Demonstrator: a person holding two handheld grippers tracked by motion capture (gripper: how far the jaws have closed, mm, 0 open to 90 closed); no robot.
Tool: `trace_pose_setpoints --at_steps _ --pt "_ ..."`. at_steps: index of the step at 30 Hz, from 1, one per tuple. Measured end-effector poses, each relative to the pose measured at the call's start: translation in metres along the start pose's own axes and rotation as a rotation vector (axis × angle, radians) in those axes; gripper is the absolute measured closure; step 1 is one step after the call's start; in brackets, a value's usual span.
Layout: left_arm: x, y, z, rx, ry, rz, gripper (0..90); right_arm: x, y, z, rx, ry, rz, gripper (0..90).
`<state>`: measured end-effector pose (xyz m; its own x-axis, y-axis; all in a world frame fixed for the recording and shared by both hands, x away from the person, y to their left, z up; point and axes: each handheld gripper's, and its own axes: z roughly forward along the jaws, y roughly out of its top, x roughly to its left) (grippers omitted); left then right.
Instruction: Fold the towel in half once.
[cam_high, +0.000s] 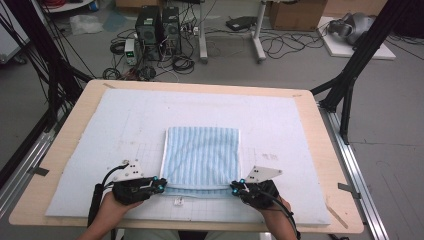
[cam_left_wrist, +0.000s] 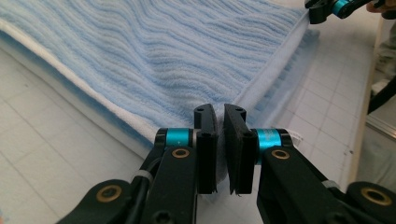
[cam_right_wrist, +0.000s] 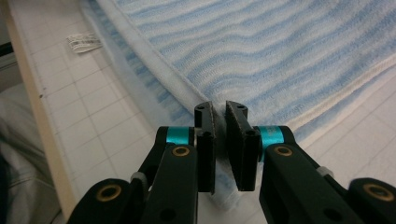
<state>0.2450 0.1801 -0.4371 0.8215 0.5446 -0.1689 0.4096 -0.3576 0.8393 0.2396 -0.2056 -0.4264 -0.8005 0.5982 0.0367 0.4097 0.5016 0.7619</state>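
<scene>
Blue-and-white striped towel (cam_high: 202, 157) lying folded near the middle of the white gridded mat (cam_high: 125, 125), toward the near edge, on the pale wooden worktop (cam_high: 70, 135). Folded upper layer flat and roughly square, with a strip of the lower layer peeking out along the near side and a small white label (cam_high: 178, 201) showing just beyond that on the mat.

Left gripper (cam_high: 159, 185) at the towel's near left corner, clenched on the cloth; in the left gripper view (cam_left_wrist: 220, 140) a wad of white hem pinched between the two black jaws, the striped pile spreading away beyond them. Right gripper (cam_high: 237, 187) at the near right corner, likewise clenched on the towel; in the right gripper view (cam_right_wrist: 220, 140) the white edge band squeezed between the jaws, the label (cam_right_wrist: 84, 43) lying on the mat at upper left. Both corners raised slightly off the mat at the pinch points.

Hands entering from the near edge, one behind each gripper, well apart, with the towel's full width between them. Beyond the far edge of the worktop, computer towers (cam_high: 159, 30) and loose cables on the floor.
</scene>
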Motion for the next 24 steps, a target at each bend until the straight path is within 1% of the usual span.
trace_pose_setpoints --at_steps 4,5,6,7,8,9,11,12,14,16,18,20,22,24 --pt "-0.006 -0.008 0.0 0.022 -0.031 -0.004 83.0 0.006 -0.005 -0.003 0.016 0.012 -0.002 81.7" --pt "-0.006 -0.009 0.0 0.026 -0.034 -0.007 81.8 0.006 -0.007 -0.003 0.024 0.012 -0.002 79.3" --pt "-0.005 -0.008 0.001 0.024 -0.032 -0.019 76.8 0.006 -0.008 -0.003 0.029 0.014 0.005 73.3" --pt "-0.003 -0.007 0.002 0.02 -0.022 -0.037 66.1 0.006 -0.008 -0.002 0.032 0.011 0.015 68.2" --pt "0.0 -0.004 0.002 0.014 -0.013 -0.052 56.9 0.004 -0.008 -0.003 0.024 0.009 0.025 67.7" --pt "0.003 -0.001 0.002 -0.004 -0.004 -0.059 54.4 0.003 -0.007 -0.003 0.006 0.008 0.03 65.9" --pt "0.01 0.008 0.001 -0.041 0.023 -0.068 51.3 -0.002 -0.002 -0.004 -0.021 0.003 0.043 66.0" --pt "0.015 0.013 0.001 -0.056 0.026 -0.075 51.1 -0.004 0.001 -0.003 -0.029 -0.006 0.042 66.6" --pt "0.024 0.022 0.004 -0.079 0.048 -0.089 51.2 -0.011 0.005 0.002 -0.03 -0.023 0.048 69.6" --pt "0.033 0.03 0.008 -0.093 0.066 -0.103 51.9 -0.016 0.007 0.011 -0.006 -0.031 0.051 72.0" --pt "0.042 0.036 0.013 -0.096 0.086 -0.116 52.8 -0.019 0.006 0.019 0.022 -0.027 0.048 72.8" --pt "0.051 0.042 0.017 -0.099 0.107 -0.118 53.0 -0.02 0.003 0.024 0.054 -0.029 0.04 73.4" --pt "0.06 0.047 0.022 -0.102 0.123 -0.127 54.2 -0.02 0.0 0.023 0.057 -0.028 0.041 73.4" --pt "0.07 0.052 0.028 -0.103 0.148 -0.145 55.2 -0.019 -0.002 0.019 0.075 -0.038 0.018 73.4"
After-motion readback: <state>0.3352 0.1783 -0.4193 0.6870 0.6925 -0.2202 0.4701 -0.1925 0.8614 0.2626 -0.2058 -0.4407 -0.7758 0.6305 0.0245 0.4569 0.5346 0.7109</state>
